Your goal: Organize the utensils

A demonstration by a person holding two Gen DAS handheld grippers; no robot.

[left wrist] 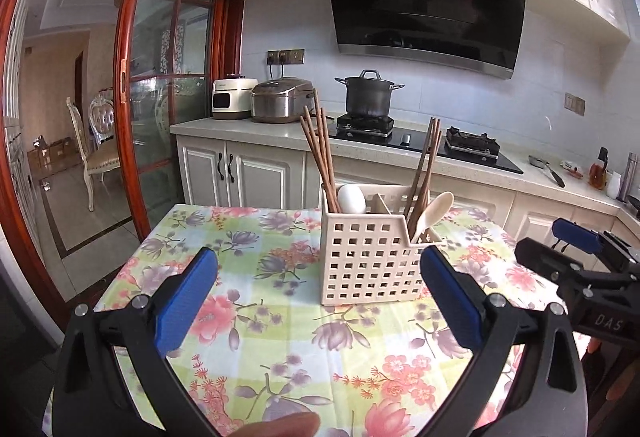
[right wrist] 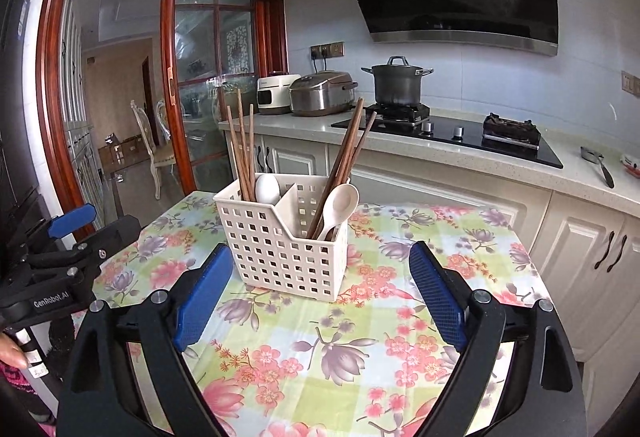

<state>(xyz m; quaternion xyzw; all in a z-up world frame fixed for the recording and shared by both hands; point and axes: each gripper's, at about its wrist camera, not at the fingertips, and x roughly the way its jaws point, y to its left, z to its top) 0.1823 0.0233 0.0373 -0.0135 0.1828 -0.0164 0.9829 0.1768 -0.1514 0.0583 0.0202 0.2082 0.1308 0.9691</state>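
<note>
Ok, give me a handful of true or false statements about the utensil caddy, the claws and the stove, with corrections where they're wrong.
1. The utensil caddy stands upright on the floral tablecloth. True.
2. The right claw is clamped on a chopstick. False: it is open, nothing between its blue pads.
3. Both caddy compartments hold chopsticks and a pale spoon. True.
4. The left claw grips the caddy wall. False: it is open and short of the caddy.
5. The lidded pot sits on the table. False: it sits on a stove burner at the back counter.
</note>
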